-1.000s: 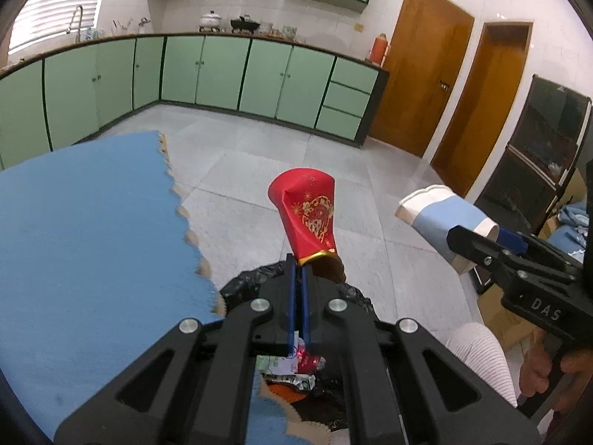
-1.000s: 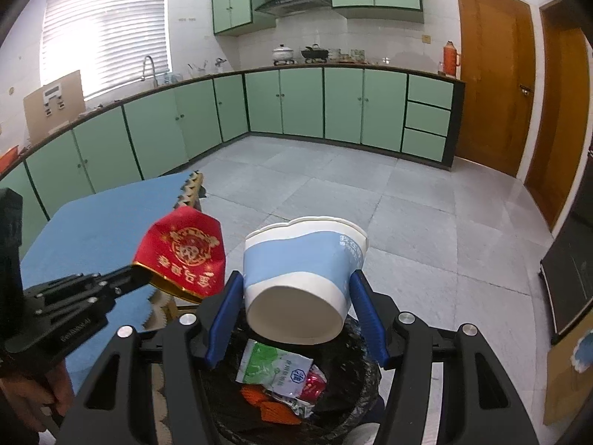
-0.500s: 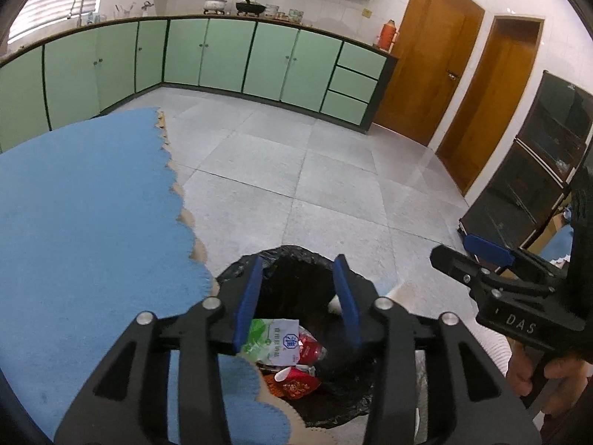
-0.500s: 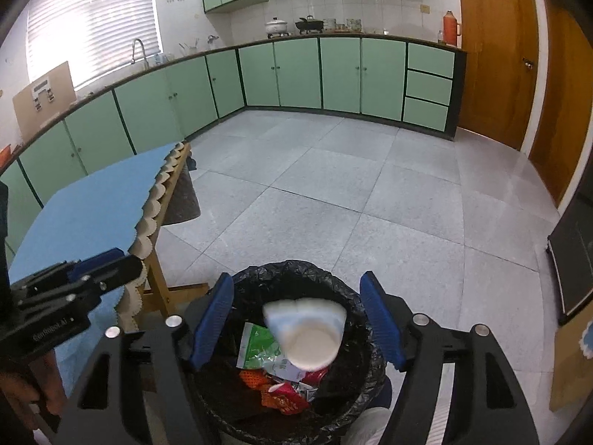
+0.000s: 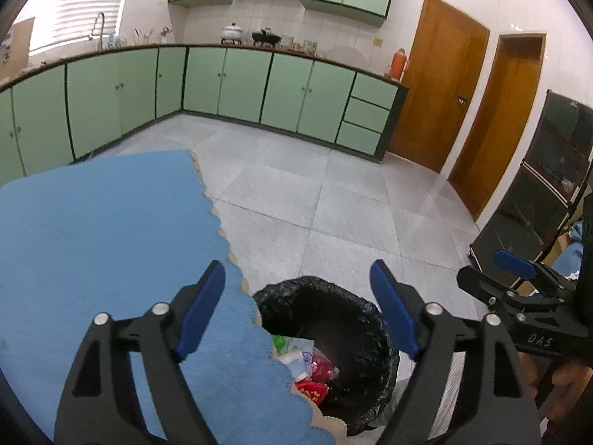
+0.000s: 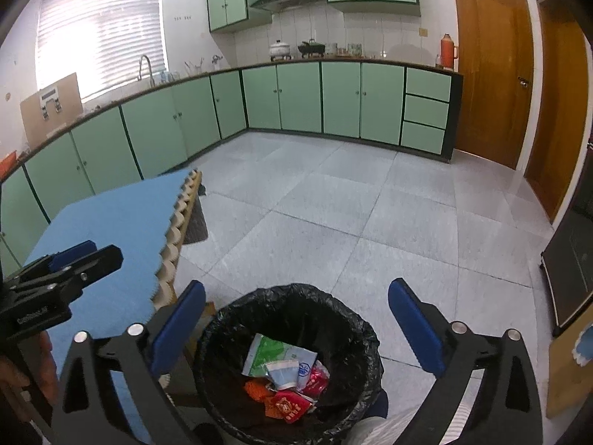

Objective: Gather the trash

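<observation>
My left claw [image 5: 297,307] is spread wide with nothing between its blue pads, held over the edge of the blue-covered counter [image 5: 92,230] and the near rim of the trash bin [image 5: 326,307]. My right claw [image 6: 296,330] is spread just as wide and empty, directly above the black-lined bin. The trash sits at the bottom of the bag — a green-and-white wrapper [image 6: 272,354], a crumpled white-and-blue cup [image 6: 285,372], red packets [image 6: 291,406] and an orange scrap [image 6: 255,389], all piled together and touching.
</observation>
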A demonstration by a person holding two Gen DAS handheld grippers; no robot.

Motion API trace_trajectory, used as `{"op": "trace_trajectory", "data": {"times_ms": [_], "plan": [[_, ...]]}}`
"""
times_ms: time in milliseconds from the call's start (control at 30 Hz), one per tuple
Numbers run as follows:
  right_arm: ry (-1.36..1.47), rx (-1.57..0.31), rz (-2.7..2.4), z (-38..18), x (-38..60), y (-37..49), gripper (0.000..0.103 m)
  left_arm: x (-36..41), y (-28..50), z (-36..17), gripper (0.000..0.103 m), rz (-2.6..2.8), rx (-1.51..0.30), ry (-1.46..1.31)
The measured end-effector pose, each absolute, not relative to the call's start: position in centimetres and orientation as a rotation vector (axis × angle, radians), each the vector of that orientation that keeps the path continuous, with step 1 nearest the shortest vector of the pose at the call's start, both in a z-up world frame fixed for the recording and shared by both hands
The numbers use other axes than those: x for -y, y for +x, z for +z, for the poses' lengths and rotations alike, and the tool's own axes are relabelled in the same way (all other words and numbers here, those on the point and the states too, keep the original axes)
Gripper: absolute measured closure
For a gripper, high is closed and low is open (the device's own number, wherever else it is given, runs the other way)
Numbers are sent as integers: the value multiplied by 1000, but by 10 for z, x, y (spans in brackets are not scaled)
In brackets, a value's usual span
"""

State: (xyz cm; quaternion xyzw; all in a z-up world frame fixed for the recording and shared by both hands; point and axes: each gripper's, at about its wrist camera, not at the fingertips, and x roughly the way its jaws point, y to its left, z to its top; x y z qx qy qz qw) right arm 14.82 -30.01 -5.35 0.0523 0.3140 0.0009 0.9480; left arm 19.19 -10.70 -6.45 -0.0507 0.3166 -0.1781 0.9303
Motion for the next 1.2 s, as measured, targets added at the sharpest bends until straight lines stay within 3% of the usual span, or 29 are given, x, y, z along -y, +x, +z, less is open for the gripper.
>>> {"op": "trace_trajectory", "data": {"times_ms": [667, 1200], "plan": [[114, -581, 100, -1, 271, 113, 6, 68, 136, 2, 8, -274, -537, -74], [80, -550, 133, 14, 253, 82, 6, 52, 93, 19, 6, -252, -501, -57]]}}
